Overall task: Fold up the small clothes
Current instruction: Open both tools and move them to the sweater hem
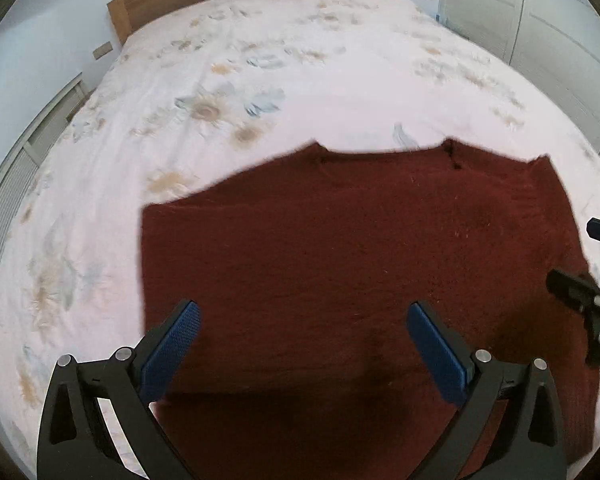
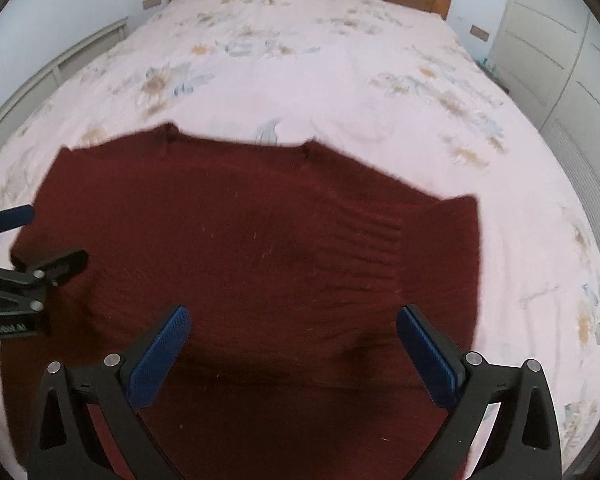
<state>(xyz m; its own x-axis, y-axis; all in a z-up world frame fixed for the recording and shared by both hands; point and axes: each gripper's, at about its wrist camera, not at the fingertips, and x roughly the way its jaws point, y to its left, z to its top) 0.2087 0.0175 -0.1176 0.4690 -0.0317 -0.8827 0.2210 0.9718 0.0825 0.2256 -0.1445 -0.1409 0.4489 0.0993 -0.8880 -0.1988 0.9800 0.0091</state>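
Maroon knit sweater [image 1: 340, 248] lies flat on the bed [image 1: 260, 60], neckline away, sleeves seemingly folded in. Both the left gripper [image 1: 303, 340] and right gripper [image 2: 294, 344] hover above it, jaws spread wide, grasping nothing. Next job, likely: pinch an edge and fold over. Plenty of bare bedspread beyond the far edge.

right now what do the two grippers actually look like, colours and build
Both match: the left gripper and right gripper have black angular frames with silver round bolts and blue textured finger pads. The right wrist view shows white lettering, unreadable, on the left gripper's side. No cables or sleeves show.
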